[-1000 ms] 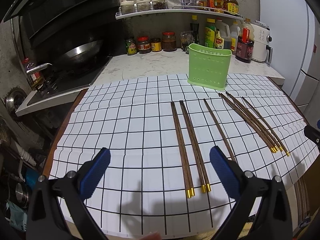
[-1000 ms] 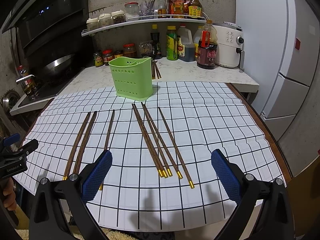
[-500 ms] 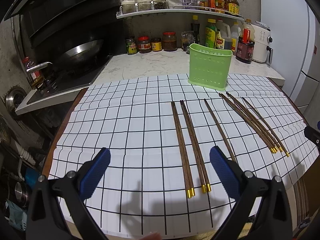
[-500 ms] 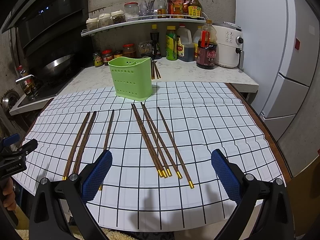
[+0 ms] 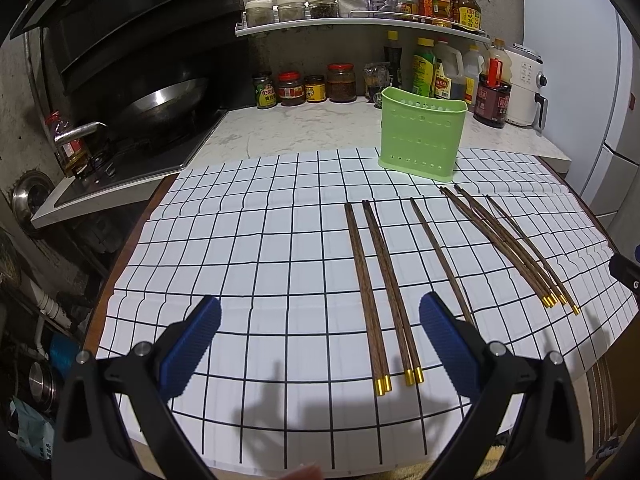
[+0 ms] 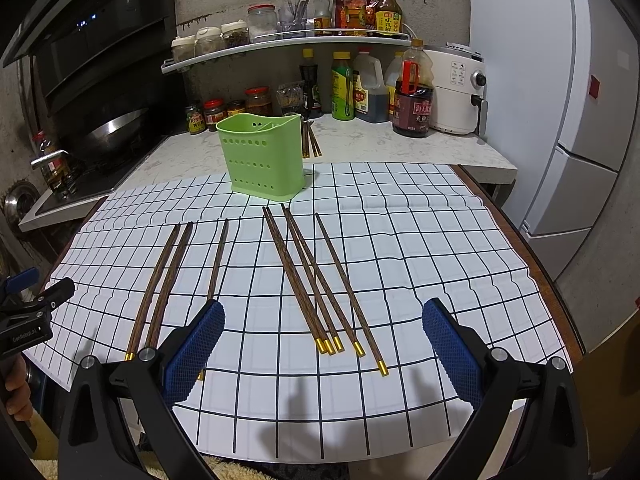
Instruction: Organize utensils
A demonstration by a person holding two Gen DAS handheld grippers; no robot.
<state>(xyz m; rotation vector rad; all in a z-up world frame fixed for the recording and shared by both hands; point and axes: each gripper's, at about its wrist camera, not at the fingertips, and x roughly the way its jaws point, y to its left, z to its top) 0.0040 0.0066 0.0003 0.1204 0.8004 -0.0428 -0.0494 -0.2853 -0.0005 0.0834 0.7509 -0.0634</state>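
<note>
I hold both tools above the near edge of the worktop (image 5: 132,236), which is covered by a white cloth with black grid lines (image 5: 260,248). My left hand-held gripper (image 5: 320,344) is wide open and holds nothing; its blue pads (image 5: 191,346) stand far apart over the cloth. My right hand-held gripper (image 6: 322,354) is also wide open and empty.

The wooden chopsticks with gold ends all lie flat on the cloth. In the left view, a pair of chopsticks (image 5: 380,292) lies between the left fingers, and one single chopstick (image 5: 440,256) is just beside it to the right, its near end hidden behind the right pad. A group of four chopsticks (image 6: 316,276) lies further right, in front of the right hand-held gripper, some of them touching.

The green utensil holder (image 6: 262,158) stands upright at the far edge of the cloth, well apart from both tools. I see more chopsticks (image 6: 310,144) on the marble counter behind it.
</note>
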